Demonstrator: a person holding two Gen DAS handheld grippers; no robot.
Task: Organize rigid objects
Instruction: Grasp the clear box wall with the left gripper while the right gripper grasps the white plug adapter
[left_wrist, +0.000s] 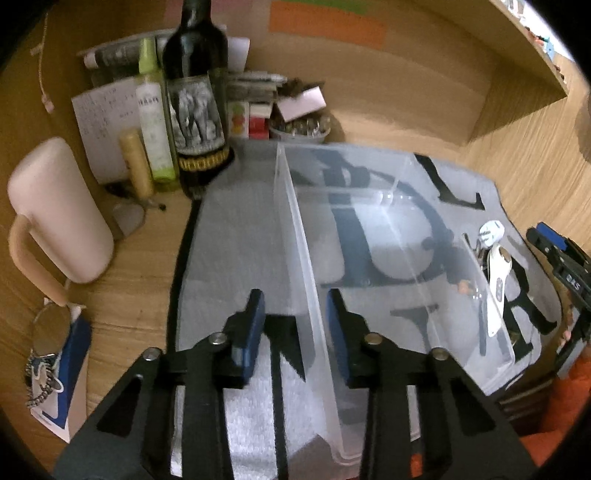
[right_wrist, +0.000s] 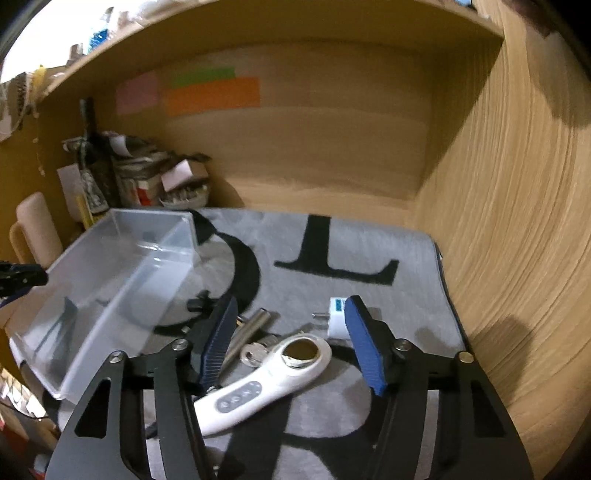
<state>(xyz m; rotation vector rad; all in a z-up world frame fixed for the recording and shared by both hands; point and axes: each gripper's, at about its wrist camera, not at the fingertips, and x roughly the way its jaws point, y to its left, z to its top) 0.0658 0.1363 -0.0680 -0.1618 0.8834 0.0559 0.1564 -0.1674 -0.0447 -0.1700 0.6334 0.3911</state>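
Right gripper (right_wrist: 290, 341), spread over the white handheld device (right_wrist: 258, 384), could snag the key (right_wrist: 255, 356) beside it, while the left gripper (left_wrist: 295, 328), spread, straddles the bin wall (left_wrist: 299, 258).

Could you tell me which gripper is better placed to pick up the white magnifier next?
The right gripper: it is open directly over the white magnifier. The left gripper straddles the clear bin wall.

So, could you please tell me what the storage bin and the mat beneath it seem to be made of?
The storage bin looks like clear, slightly frosted plastic: the mat's black letters show through its walls. The mat looks like grey woven or plush fabric with a fuzzy surface.
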